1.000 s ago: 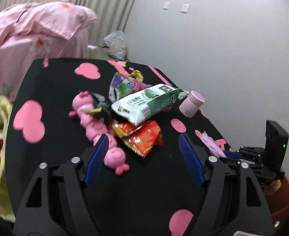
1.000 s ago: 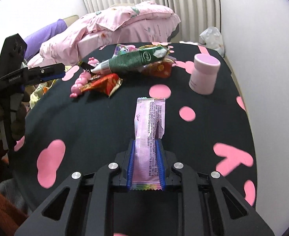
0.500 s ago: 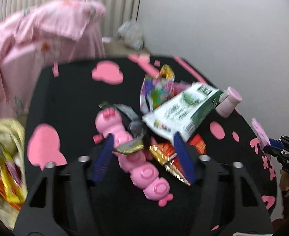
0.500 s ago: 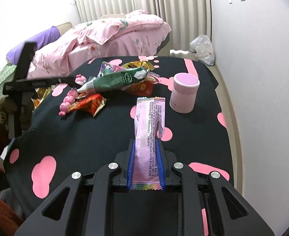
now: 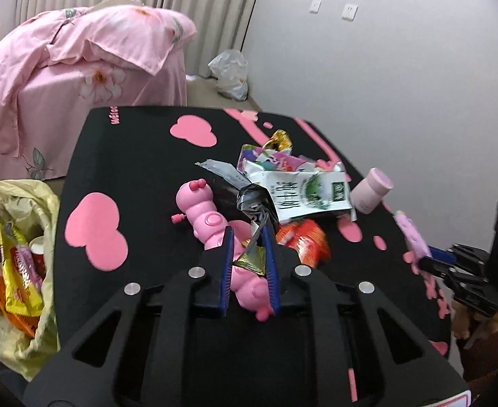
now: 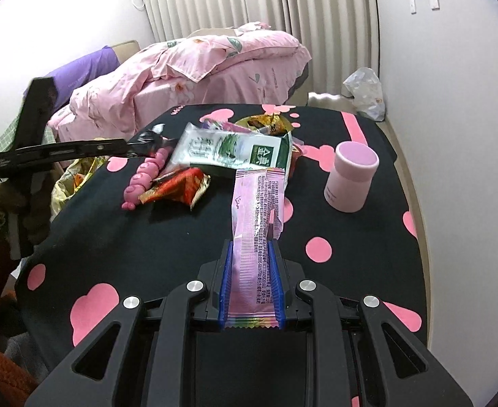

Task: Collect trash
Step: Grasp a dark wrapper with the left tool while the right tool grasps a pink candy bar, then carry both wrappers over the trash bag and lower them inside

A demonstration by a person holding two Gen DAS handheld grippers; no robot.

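Since a second ago, left gripper [image 5: 249, 237] has moved in over the litter pile, its jaws just closing on a crumpled dark foil wrapper [image 5: 256, 203], which sticks up ahead of the blue pads above a pink caterpillar toy [image 5: 211, 220]. Left of it gapes a yellow trash bag [image 5: 14, 264].

Right wrist view: right gripper [image 6: 251, 264] pinches a long pink wrapper [image 6: 257, 210], thin, limp and probably slippery, jutting forward; best gripped flat across its width.

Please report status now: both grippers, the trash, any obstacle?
Left gripper closing on dark crumpled foil wrapper. Right gripper holds long pink wrapper. Pink caterpillar toy lies underneath.
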